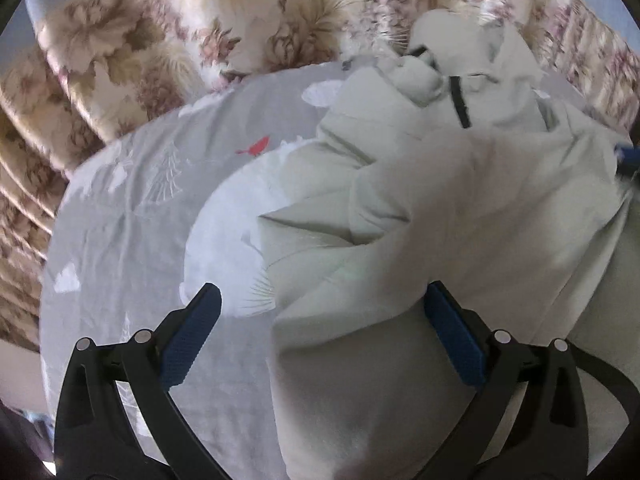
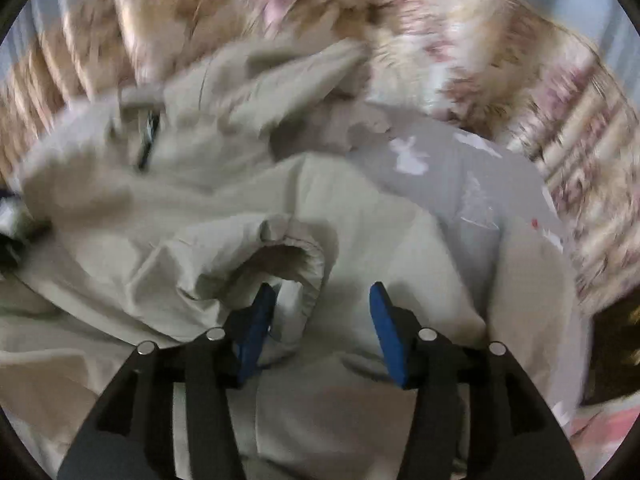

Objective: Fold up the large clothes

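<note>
Both tongs point(image 1: 324, 308) point(image 2: 322, 308) open over jacket point(image 1: 460, 208).

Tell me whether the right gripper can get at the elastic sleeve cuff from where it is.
Probably yes. The right gripper stands open just short of the sleeve cuff of the pale jacket, with nothing covering the cuff. The view is blurred, so contact is unclear.

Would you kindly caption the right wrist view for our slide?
Right gripper, fingers apart, over the elastic cuff of a crumpled pale grey-green jacket on a grey printed sheet.
</note>
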`<state>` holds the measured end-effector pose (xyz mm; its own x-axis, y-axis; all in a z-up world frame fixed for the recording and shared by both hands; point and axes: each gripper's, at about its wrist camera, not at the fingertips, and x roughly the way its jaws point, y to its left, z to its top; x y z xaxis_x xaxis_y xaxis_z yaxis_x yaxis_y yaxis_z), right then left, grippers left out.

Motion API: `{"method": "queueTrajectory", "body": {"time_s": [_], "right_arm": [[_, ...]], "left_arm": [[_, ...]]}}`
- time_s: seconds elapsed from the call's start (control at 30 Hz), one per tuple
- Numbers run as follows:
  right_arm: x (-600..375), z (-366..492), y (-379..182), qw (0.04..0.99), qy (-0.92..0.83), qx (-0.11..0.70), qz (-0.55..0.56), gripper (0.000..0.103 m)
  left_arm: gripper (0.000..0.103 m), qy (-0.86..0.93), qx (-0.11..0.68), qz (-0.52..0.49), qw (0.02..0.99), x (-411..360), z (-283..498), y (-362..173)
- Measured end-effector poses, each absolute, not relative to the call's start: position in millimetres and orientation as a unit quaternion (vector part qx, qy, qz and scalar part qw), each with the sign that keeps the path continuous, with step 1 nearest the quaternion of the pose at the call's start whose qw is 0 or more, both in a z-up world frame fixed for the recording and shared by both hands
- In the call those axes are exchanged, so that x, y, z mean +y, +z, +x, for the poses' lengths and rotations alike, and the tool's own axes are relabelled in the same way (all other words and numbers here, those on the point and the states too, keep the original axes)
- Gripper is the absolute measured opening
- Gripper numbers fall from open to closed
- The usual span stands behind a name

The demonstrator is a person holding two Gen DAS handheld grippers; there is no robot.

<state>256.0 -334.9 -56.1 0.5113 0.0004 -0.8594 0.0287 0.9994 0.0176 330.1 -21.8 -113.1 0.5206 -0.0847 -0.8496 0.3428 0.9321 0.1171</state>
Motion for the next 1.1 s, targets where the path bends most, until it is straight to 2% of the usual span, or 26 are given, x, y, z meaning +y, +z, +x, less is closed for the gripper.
{"method": "queueTrajectory", "body": {"time_s": [0.17,0.3,0.4,0.53,0.7,0.93,1.1], "right_arm": [[-303,260,-26,0.893,0.012,0.449,-0.007,0.051],[-297,281,-67,0.867,-0.006,0.497,-0.034,0.051],[-311,280,-99,0.851,-0.019,0.523,-0.041,0.049],[-344,250,-53,0.886,0.000,0.462,0.047,0.051],[-403,176,-5,0.907,-0.043,0.409,0.088,0.058],[-425,83,-48,0.892,-0.047,0.429,0.131,0.058],[-407,68,-74,0.889,-0.047,0.437,0.128,0.058]], "left_arm": [[0.100,-0.117,0.438,0.159,0.877,-30,324,-88],[0.100,-0.102,0.467,0.169,0.862,-34,336,-113],[0.100,-0.115,0.487,0.134,0.856,-23,344,-127],[0.100,-0.103,0.471,0.120,0.868,-10,339,-109],[0.100,-0.083,0.426,0.122,0.893,21,289,-74],[0.100,-0.077,0.426,0.041,0.900,82,203,-78],[0.100,-0.063,0.431,-0.018,0.900,107,160,-91]]}}
